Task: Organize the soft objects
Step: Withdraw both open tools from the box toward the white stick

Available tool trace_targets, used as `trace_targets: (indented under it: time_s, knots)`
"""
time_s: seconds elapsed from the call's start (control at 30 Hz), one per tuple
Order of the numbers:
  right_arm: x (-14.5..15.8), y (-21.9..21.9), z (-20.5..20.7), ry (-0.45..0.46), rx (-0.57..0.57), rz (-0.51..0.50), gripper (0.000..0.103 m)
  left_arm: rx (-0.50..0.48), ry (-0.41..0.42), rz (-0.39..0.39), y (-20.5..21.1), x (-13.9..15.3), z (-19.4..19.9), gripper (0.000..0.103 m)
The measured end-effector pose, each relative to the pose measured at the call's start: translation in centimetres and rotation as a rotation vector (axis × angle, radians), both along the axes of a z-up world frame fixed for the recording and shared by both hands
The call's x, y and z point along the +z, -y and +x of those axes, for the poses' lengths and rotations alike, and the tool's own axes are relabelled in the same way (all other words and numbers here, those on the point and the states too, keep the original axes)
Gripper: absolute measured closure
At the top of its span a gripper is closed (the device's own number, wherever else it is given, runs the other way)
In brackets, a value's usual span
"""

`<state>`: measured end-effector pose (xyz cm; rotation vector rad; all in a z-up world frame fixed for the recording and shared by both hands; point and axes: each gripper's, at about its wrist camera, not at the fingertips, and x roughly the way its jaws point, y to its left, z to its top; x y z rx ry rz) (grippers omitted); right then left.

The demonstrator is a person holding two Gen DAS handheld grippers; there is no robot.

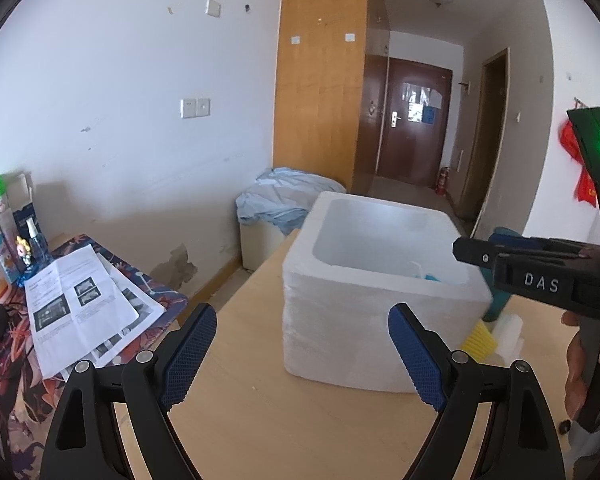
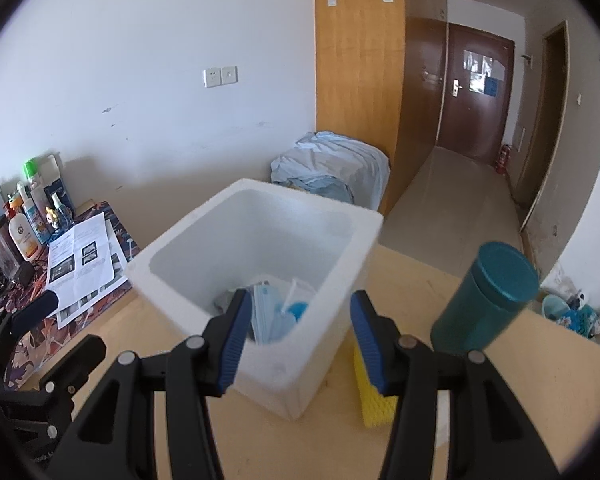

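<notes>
1. my left gripper [image 1: 300,356]: jaws spread wide, nothing between the blue pads, held over the bare wooden table [image 1: 240,400] in front of the box
2. my right gripper [image 2: 300,340]: jaws partly apart, holding nothing, poised above the near rim of the box
3. white foam box [image 2: 300,360]: upright on the table, open top
4. box contents: blue face masks [image 2: 268,316] lying on the bottom, plus a darker grey item i cannot identify
5. yellow sponge [image 2: 374,410]: on the table just beside the box's right wall, under my right finger
6. teal canister [image 2: 484,300]: standing right of the sponge
7. printed sheets [image 1: 84,312]: on the patterned cloth at left
</notes>
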<state>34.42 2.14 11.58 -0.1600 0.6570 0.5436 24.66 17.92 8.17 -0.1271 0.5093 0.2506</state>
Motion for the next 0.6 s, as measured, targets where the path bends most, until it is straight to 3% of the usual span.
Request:
trace_targets:
  time_s: [0.6]
  knots:
    - [-0.5, 6.1, -6.9, -0.005, -0.097, 0.020, 0.047, -0.127, 0.004, 0.013, 5.4, -0.3, -4.7, 0.015]
